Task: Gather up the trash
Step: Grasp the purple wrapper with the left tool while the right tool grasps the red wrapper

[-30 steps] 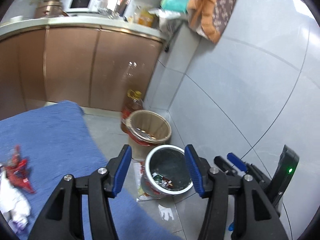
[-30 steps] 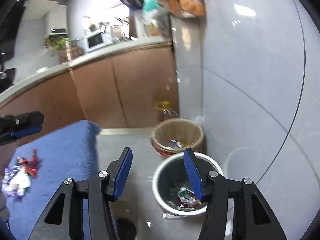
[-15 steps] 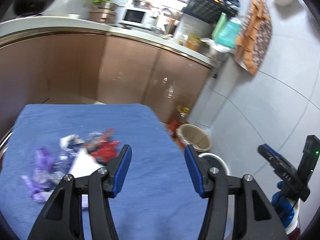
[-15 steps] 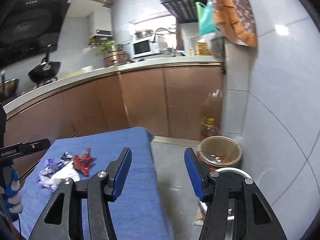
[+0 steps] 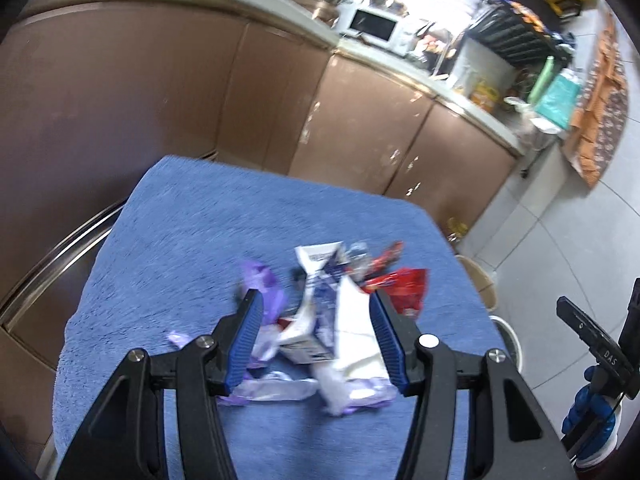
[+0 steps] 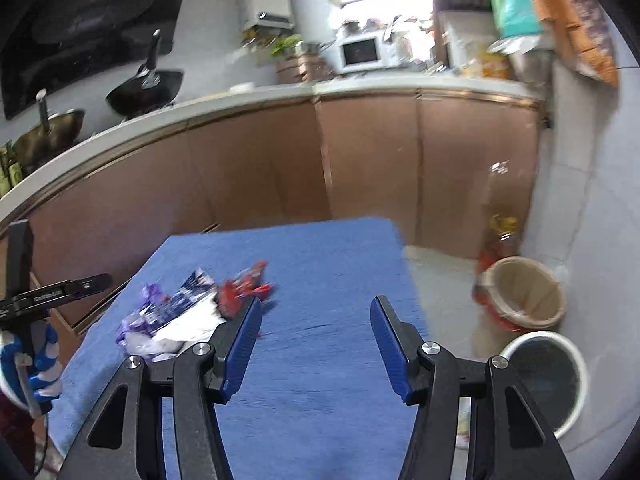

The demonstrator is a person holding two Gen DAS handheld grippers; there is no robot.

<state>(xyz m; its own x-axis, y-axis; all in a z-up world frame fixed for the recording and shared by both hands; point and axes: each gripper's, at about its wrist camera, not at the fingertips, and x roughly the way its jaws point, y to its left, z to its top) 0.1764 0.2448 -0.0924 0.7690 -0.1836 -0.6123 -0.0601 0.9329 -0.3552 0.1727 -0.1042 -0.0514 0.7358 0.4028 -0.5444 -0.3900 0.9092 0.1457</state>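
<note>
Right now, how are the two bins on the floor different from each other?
The tan bin is a woven-looking brown basket, while the white bin has a smooth white rim and a dark inside. The tan bin sits farther back, next to the cabinets; the white bin sits nearer the right gripper. The white bin's mouth looks bigger from here. Both are round, open-topped and stand upright beside the blue cloth.
</note>
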